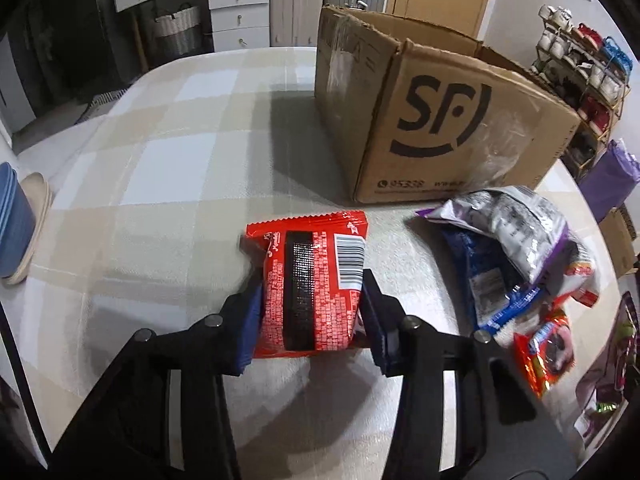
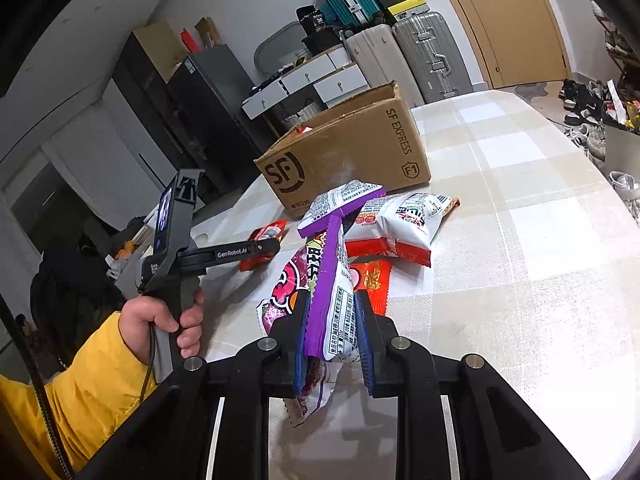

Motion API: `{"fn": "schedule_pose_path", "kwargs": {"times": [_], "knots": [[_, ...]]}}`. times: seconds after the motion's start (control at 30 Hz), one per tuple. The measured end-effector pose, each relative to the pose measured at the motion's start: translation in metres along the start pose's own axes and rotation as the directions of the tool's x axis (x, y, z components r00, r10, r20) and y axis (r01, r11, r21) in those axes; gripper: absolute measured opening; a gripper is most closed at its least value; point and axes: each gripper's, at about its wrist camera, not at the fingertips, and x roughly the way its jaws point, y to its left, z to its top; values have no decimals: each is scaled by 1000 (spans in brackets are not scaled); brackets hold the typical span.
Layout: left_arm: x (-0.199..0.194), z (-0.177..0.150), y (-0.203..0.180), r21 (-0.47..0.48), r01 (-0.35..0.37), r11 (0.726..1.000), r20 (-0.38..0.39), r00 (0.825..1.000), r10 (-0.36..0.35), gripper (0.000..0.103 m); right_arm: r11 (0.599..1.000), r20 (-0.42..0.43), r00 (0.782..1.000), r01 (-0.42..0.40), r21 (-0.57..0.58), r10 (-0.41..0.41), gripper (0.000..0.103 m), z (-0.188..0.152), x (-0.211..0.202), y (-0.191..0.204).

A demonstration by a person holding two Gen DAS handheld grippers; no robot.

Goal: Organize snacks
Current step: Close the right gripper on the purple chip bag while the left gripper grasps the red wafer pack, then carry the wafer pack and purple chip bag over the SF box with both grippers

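Observation:
My left gripper [image 1: 309, 276] is shut on a red snack packet [image 1: 320, 240], its blue pads pressing both sides, low over the checked tablecloth [image 1: 160, 160]. Beyond it stands an open cardboard box [image 1: 440, 120] marked SF. The right wrist view shows my right gripper [image 2: 332, 300] shut on a purple-and-white snack bag [image 2: 340, 240], held upright over a pile of snacks [image 2: 400, 220]. To the left there, a hand [image 2: 160, 320] in a yellow sleeve holds the left gripper [image 2: 240, 254] on the red packet [image 2: 264, 240]. The box [image 2: 352, 148] sits behind the pile.
More snack bags [image 1: 508, 248] and a small orange packet [image 1: 548, 352] lie right of the red packet. Stacked blue bowls [image 1: 12, 220] sit at the table's left edge. Suitcases [image 2: 432, 56], drawers and a shoe rack [image 1: 580, 80] stand beyond the table.

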Motion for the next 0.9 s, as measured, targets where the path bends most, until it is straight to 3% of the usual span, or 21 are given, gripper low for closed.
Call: {"fn": "schedule_pose_path", "kwargs": {"times": [0.2, 0.5, 0.7, 0.9], "knots": [[-27, -20, -1, 0, 30, 1000, 14, 999, -30, 41, 1000, 30, 1000, 2, -17, -1, 21, 0, -15, 10], [-105, -70, -7, -44, 94, 995, 90, 992, -90, 41, 999, 56, 998, 0, -41, 2, 21, -5, -37, 31], [-148, -101, -32, 30, 112, 993, 119, 986, -115, 42, 997, 78, 997, 11, -72, -5, 21, -8, -54, 46], [-178, -111, -41, 47, 100, 994, 158, 982, -106, 42, 996, 112, 994, 21, -86, -12, 21, -7, -69, 55]]}}
